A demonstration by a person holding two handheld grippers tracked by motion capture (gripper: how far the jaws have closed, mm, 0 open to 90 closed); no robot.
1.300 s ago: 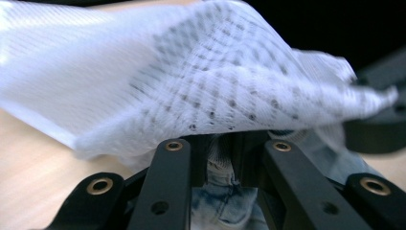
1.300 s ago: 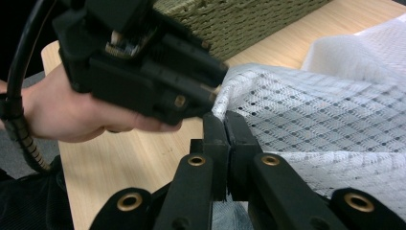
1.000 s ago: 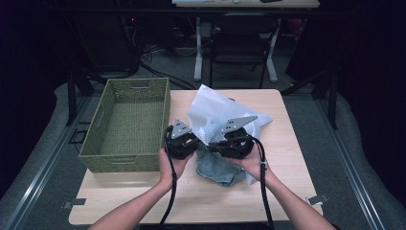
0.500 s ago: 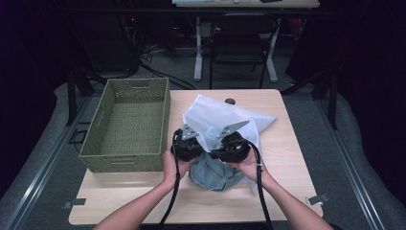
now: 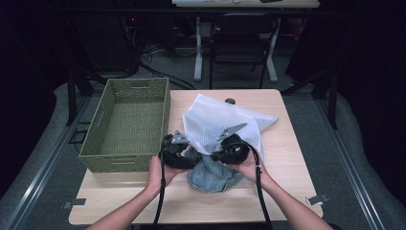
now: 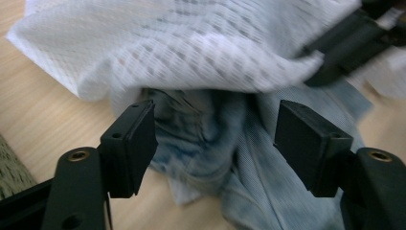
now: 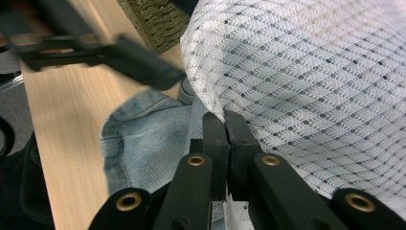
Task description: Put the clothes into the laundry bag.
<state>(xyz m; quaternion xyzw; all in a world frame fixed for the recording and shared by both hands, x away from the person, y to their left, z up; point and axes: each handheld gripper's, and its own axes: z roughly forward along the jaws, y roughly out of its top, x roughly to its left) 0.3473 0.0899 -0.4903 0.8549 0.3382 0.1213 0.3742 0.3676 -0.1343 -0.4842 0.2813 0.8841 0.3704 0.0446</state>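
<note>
- A light wooden desk point(image 5: 297, 158) stands in a dark room, a chair point(image 5: 239, 48) beyond its far edge.
- A green woven basket point(image 5: 127, 127) fills the desk's left side; bare wood lies to the right and near.
- A white mesh bag point(image 5: 215, 122) lies mid-desk over a denim garment point(image 5: 210, 175).
- The right gripper point(image 7: 224, 125), fingers pressed together, pinches the bag's edge.
- The left gripper point(image 6: 215, 139), fingers spread, faces the denim.

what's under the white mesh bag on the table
A crumpled light blue denim garment lies under the white mesh laundry bag, sticking out at its near edge. How far it runs beneath the mesh is hidden. The right gripper pinches the bag's edge; the left gripper is open.
</note>
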